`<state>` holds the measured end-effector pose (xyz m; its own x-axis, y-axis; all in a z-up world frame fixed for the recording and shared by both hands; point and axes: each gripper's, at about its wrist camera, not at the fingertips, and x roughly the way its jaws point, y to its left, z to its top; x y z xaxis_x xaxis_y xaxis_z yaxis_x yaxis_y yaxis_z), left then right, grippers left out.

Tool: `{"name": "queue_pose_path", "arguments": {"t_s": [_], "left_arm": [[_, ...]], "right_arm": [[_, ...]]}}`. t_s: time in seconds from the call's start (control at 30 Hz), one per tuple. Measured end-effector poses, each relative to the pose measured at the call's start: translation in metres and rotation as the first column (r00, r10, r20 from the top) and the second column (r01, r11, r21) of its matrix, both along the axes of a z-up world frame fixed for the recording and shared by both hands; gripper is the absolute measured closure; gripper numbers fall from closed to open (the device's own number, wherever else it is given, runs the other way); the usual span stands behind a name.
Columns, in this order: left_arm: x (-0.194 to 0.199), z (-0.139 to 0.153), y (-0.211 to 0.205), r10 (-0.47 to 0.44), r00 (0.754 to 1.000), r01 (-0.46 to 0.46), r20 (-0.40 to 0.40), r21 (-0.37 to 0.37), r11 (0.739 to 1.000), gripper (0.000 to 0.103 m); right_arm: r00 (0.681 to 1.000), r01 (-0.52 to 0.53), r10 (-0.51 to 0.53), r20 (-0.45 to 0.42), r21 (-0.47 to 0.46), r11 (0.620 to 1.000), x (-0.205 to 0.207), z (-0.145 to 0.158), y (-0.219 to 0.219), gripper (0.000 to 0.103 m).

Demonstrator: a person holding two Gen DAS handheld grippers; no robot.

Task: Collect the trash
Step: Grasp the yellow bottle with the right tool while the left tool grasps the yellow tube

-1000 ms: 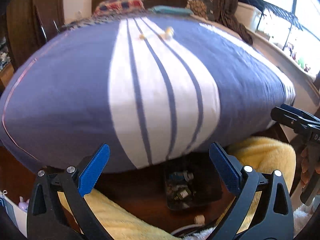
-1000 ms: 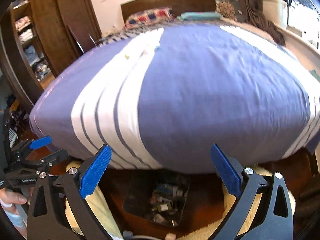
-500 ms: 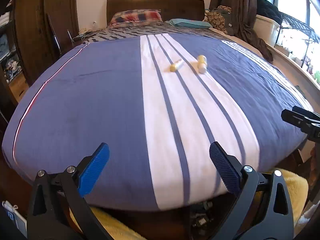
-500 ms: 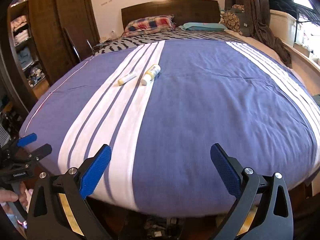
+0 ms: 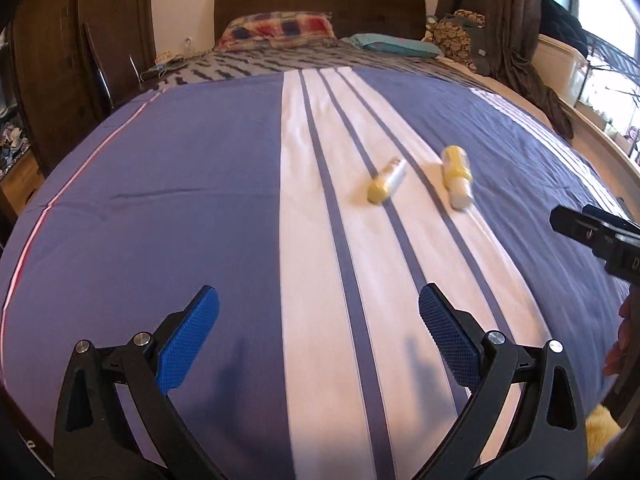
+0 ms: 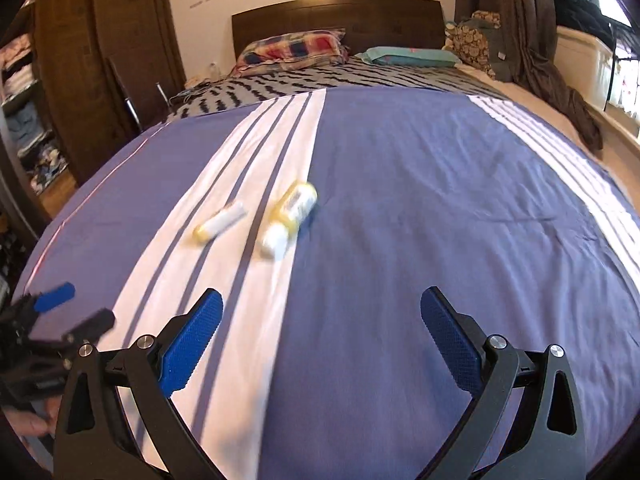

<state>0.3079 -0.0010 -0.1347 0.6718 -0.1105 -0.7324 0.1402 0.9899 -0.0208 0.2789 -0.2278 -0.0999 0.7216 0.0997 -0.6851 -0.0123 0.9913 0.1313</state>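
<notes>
Two small bottles lie on the white stripes of the blue bedspread (image 5: 160,208). A thin white tube with a yellow cap (image 5: 387,181) lies left of a fatter yellow bottle with a white cap (image 5: 457,183). In the right wrist view the tube (image 6: 219,223) and the fat bottle (image 6: 289,213) lie ahead and to the left. My left gripper (image 5: 318,334) is open and empty, above the near part of the bed. My right gripper (image 6: 320,334) is open and empty too. Each gripper shows at the edge of the other's view, the right one (image 5: 592,236) and the left one (image 6: 52,312).
Pillows (image 5: 280,32) and a dark wooden headboard (image 5: 320,4) are at the far end. A dark wardrobe (image 5: 60,64) stands left of the bed. Curtains and draped clothes (image 5: 520,40) hang at the right by a window ledge (image 5: 600,140).
Both grippers have risen from the foot of the bed, where a dark bin of trash on the floor showed, and moved forward over the bedspread. The two bottles are now nearer.
</notes>
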Motion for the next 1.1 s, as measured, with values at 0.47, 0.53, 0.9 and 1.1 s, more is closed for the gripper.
{"name": "queue_pose_path", "arguments": {"t_s": [0.47,0.53,0.9,1.1], "left_arm": [[0.097,-0.026,-0.035,-0.078,0.995,0.079,-0.063,0.016,0.997,0.008],[0.105,-0.026,-0.041,-0.097,0.993,0.098,-0.059,0.008,0.995,0.009],[0.132,-0.034,-0.073,-0.174,0.982,0.176,-0.077,0.015,0.984,0.044],[0.129,-0.033,-0.077,-0.192,0.977,0.191,-0.09,-0.014,0.981,0.074]], "right_arm": [[0.994,-0.016,0.022,-0.108,0.065,0.998,0.114,-0.029,0.023,0.035],[0.991,-0.014,0.022,-0.13,0.064,0.998,0.123,-0.035,0.025,0.05],[0.987,-0.016,0.026,-0.158,0.064,0.998,0.132,-0.043,0.015,0.065],[0.988,-0.018,0.023,-0.156,0.031,0.999,0.113,-0.039,0.002,0.067]]}}
